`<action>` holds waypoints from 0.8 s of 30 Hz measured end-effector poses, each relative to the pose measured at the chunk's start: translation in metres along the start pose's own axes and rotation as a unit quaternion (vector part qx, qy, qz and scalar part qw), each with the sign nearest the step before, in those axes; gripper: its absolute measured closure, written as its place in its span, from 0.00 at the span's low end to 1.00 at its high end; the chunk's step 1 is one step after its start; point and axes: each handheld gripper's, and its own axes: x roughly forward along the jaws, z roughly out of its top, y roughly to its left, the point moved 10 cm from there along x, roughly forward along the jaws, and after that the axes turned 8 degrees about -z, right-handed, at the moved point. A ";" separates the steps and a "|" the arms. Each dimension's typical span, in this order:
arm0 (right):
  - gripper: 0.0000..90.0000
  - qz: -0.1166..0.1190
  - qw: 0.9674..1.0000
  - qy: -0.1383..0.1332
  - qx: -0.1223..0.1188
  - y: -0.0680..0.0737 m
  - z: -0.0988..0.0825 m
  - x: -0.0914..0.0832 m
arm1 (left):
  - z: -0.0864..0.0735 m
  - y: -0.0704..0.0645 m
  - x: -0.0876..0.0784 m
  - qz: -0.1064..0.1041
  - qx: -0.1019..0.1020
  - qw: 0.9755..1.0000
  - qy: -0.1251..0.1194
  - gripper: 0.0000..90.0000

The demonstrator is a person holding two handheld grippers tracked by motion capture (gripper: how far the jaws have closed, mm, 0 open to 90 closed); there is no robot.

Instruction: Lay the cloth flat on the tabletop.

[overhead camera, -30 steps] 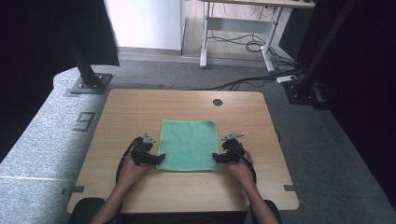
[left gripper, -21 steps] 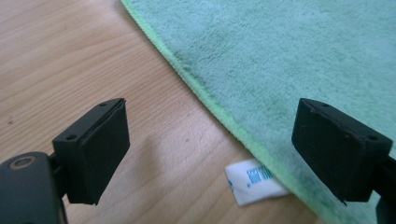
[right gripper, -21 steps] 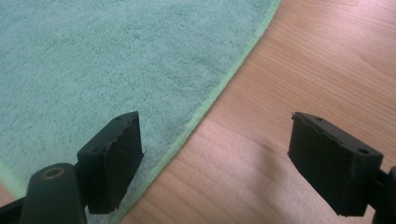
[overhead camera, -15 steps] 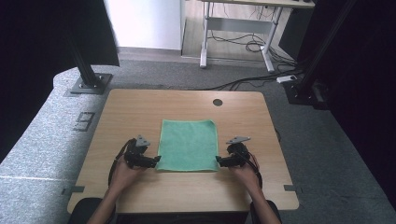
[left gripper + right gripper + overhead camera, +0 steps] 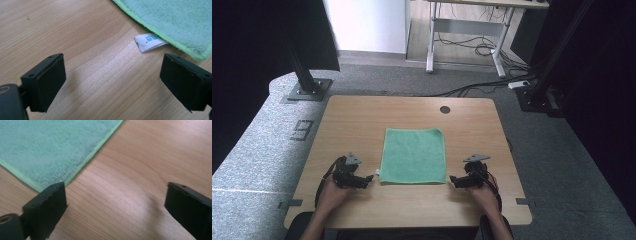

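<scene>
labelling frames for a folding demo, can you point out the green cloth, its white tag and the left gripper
green cloth (image 5: 414, 155), high view, middle of its flat top face
white tag (image 5: 149, 42), left gripper view, middle of the label poking out from the hem
left gripper (image 5: 370, 179), high view, between its open jaw tips

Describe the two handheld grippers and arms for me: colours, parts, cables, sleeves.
Both are black. The left gripper and right gripper each carry a grey three-cornered plate on top and trail a dark cable. Each has two blocky black jaws with small screw holes. The forearms are bare, with no sleeves in sight.
</scene>
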 end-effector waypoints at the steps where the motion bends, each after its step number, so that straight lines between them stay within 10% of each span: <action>1: 0.00 -0.001 1.000 0.002 -0.002 0.000 -0.002 0.001 | -0.002 0.001 0.003 -0.005 -0.003 1.000 0.001 0.07; 24: 0.00 -0.014 0.999 -0.032 -0.010 -0.002 -0.007 0.010 | -0.004 0.005 0.010 -0.012 -0.001 1.000 -0.006 0.00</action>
